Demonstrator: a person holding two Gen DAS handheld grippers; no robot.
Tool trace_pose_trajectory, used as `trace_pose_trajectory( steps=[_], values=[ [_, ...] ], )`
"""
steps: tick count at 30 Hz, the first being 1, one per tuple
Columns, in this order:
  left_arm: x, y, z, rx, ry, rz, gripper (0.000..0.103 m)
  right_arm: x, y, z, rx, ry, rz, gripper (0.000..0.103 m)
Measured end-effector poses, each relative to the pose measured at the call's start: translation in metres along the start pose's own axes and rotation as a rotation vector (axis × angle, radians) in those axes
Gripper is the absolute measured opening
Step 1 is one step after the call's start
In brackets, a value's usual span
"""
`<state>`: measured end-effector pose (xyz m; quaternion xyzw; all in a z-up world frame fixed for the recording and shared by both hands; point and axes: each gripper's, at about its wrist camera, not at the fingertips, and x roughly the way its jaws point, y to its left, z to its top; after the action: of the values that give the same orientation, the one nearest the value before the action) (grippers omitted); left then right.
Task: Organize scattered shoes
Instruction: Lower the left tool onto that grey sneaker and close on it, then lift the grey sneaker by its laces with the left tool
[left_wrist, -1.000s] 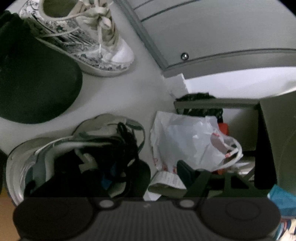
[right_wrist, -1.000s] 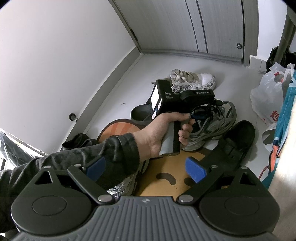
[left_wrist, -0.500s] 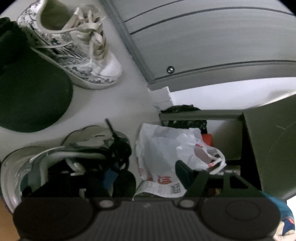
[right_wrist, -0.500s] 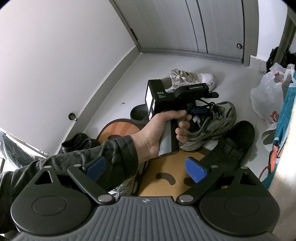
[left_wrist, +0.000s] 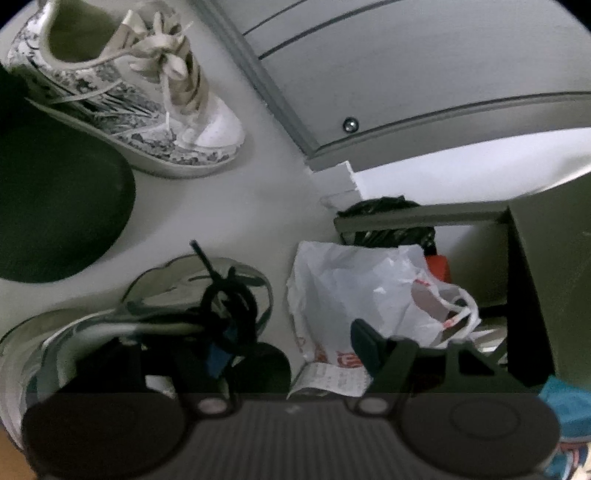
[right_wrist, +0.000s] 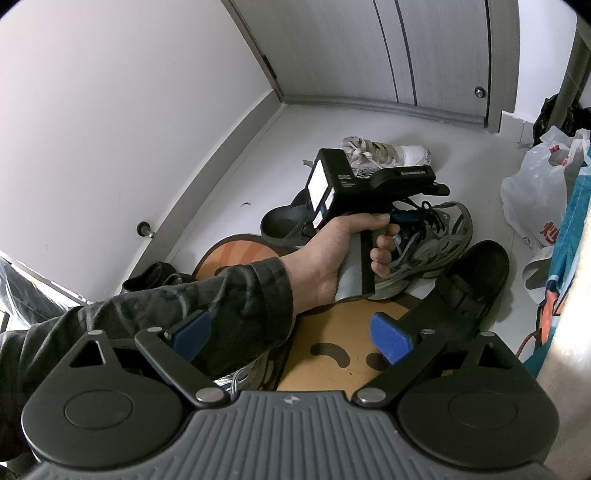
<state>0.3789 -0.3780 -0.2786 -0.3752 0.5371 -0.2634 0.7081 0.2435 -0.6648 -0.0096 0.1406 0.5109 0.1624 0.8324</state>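
A grey running shoe (left_wrist: 92, 332) with black laces lies at the lower left of the left wrist view. My left gripper (left_wrist: 293, 350) is open; its left finger sits among the laces and its right finger stands clear over the white bag. From the right wrist view, a hand (right_wrist: 343, 251) holds that gripper over the grey shoe (right_wrist: 436, 243). A white patterned sneaker (left_wrist: 122, 96) (right_wrist: 384, 155) stands further off by the door. My right gripper (right_wrist: 291, 336) hangs open above an orange mat (right_wrist: 332, 325), nothing between its fingers.
A black sandal (right_wrist: 469, 284) lies right of the grey shoe, a black slipper (right_wrist: 284, 225) (left_wrist: 48, 206) to its left. Dark shoes (right_wrist: 151, 277) sit by the wall. A white plastic bag (left_wrist: 362, 288) (right_wrist: 532, 199), a dark rack (left_wrist: 417, 216) and a blue bag (right_wrist: 569, 236) crowd the right side.
The left gripper has risen a little and tilted over the grey shoe, with its finger still in the laces. The shoe stays on the floor. The right gripper has held still.
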Motion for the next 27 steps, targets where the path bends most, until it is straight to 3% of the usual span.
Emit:
trace_pose_trajectory(
  steps=[9,12,13,14,15,20,25,27],
  values=[
    [0.011,-0.002,0.002,-0.002,0.006,0.026,0.069,0.001,-0.001,0.0,0.003,-0.002,-0.008,0.096],
    [0.005,0.012,0.002,-0.065,-0.016,0.018,0.043,0.001,-0.003,-0.001,0.006,-0.002,-0.013,0.096],
    [0.004,0.019,0.003,-0.103,-0.011,0.016,0.022,0.001,-0.002,-0.001,0.003,-0.003,-0.016,0.096],
    [0.004,0.026,0.005,-0.135,-0.004,0.015,0.011,0.001,-0.002,-0.002,0.0,-0.003,-0.019,0.096],
    [0.003,0.037,0.006,-0.181,0.003,0.011,0.011,0.001,-0.002,-0.002,-0.003,-0.003,-0.022,0.096],
    [-0.006,0.043,0.009,-0.175,-0.025,-0.026,0.01,0.003,0.0,-0.003,-0.016,-0.003,-0.036,0.096],
    [-0.017,0.029,0.007,-0.107,-0.065,-0.05,0.009,0.004,0.002,-0.004,-0.03,-0.004,-0.05,0.096],
    [-0.026,0.027,0.004,-0.086,-0.102,-0.102,0.009,0.004,0.002,-0.004,-0.035,-0.004,-0.055,0.096]
  ],
)
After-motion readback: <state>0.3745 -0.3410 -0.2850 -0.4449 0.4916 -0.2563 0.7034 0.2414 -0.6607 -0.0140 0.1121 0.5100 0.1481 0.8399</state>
